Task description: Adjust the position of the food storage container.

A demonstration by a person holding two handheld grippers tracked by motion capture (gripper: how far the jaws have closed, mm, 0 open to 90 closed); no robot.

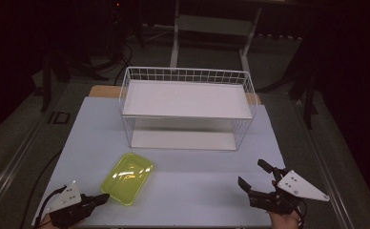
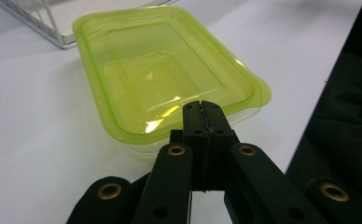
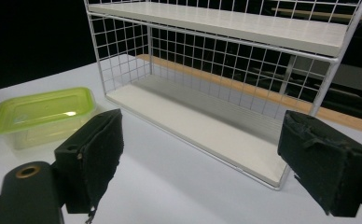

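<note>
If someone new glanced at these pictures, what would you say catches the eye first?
Most striking is the yellow-green lidded container near the table's front left, bright against the pale tabletop. The left gripper sits at its near corner with jaws shut, seemingly on the lid's rim. Behind stands a white wire shelf rack, while the right gripper waits open at the front right.

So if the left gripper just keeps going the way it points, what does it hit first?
The yellow-green lidded container. The shut left gripper already sits at the lid's near rim, apparently touching or nearly so, though depth is hard to judge.

Open table (image 1: 197,176) before wire rack (image 1: 188,109)
</note>
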